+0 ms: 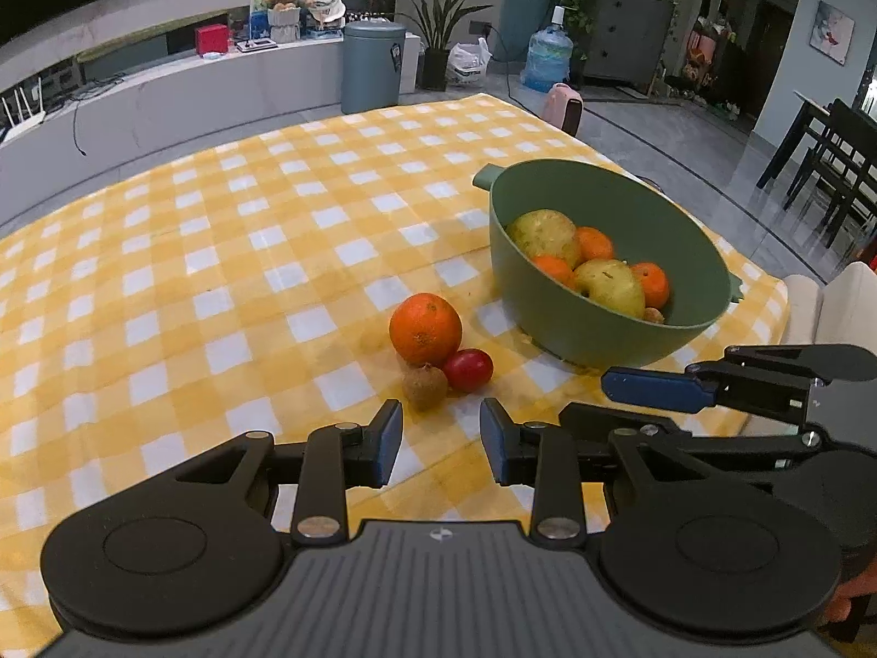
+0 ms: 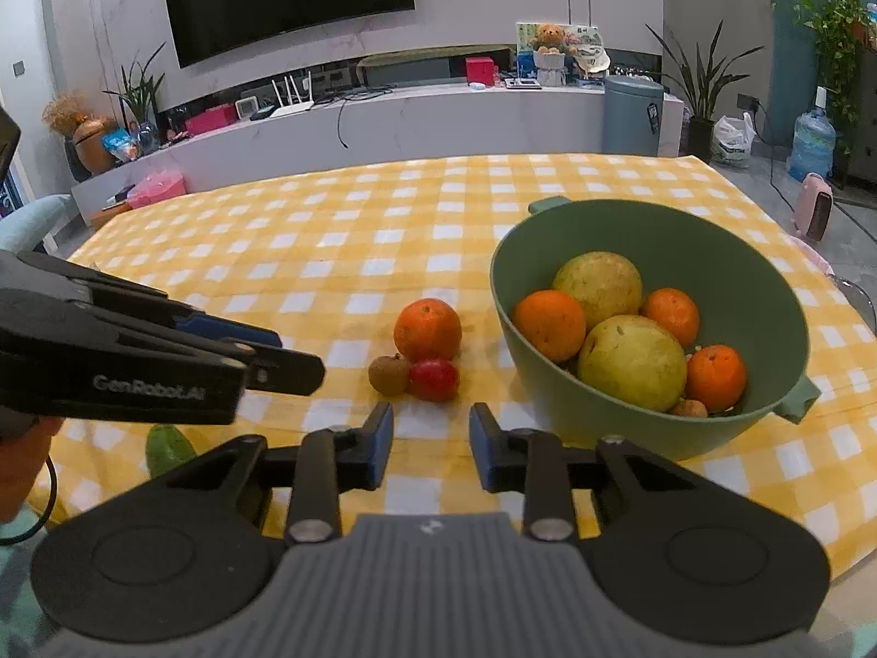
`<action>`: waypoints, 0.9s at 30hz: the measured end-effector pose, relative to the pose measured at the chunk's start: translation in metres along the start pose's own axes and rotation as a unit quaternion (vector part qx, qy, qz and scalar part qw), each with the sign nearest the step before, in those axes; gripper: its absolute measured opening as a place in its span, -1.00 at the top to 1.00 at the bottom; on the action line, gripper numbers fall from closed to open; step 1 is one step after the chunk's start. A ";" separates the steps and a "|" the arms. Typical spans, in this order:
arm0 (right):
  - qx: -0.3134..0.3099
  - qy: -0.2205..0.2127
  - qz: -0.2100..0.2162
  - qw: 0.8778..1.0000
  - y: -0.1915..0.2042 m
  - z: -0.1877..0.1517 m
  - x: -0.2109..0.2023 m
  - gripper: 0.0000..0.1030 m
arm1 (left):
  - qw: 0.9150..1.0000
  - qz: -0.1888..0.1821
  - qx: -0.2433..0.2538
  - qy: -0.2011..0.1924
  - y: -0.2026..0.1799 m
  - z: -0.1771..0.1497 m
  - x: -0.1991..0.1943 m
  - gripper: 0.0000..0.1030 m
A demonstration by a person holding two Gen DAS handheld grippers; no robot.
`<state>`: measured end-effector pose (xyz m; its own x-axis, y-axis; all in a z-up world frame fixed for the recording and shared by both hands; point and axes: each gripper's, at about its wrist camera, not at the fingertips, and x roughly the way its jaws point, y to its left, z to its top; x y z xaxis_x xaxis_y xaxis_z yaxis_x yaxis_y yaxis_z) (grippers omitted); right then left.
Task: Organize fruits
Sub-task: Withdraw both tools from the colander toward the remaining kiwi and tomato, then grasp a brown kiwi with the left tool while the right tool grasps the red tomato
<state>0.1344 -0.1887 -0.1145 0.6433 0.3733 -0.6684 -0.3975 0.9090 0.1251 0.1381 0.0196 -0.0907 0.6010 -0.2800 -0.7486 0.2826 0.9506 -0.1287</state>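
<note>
A green bowl on the yellow checked cloth holds two yellow-green pears, several oranges and a small brown fruit. Left of it on the cloth lie an orange, a small red fruit and a small brown fruit, all touching. My left gripper is open and empty, just short of these three. My right gripper is open and empty, also just short of them. Each gripper shows in the other's view: the right one, the left one.
A green fruit lies near the cloth's front left edge, partly hidden by my gripper. The table edge runs close behind the bowl on the right. A grey bin, plants, a water jug and dark chairs stand beyond the table.
</note>
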 end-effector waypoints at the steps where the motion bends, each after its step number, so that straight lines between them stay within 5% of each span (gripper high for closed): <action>1: 0.000 0.002 -0.003 1.000 -0.001 0.001 0.004 0.49 | 1.000 -0.001 -0.001 0.002 0.001 0.000 0.005 0.24; 20: 0.011 0.015 -0.015 1.000 -0.012 -0.002 0.047 0.47 | 0.999 -0.005 0.018 0.027 0.014 0.003 0.070 0.24; 27: 0.005 0.021 -0.016 1.000 -0.011 -0.003 0.054 0.47 | 0.999 -0.020 0.014 0.024 0.018 0.001 0.067 0.45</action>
<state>0.1718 -0.1788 -0.1543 0.6279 0.3363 -0.7019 -0.3706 0.9222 0.1104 0.1844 0.0174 -0.1428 0.5523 -0.3101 -0.7738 0.3272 0.9344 -0.1409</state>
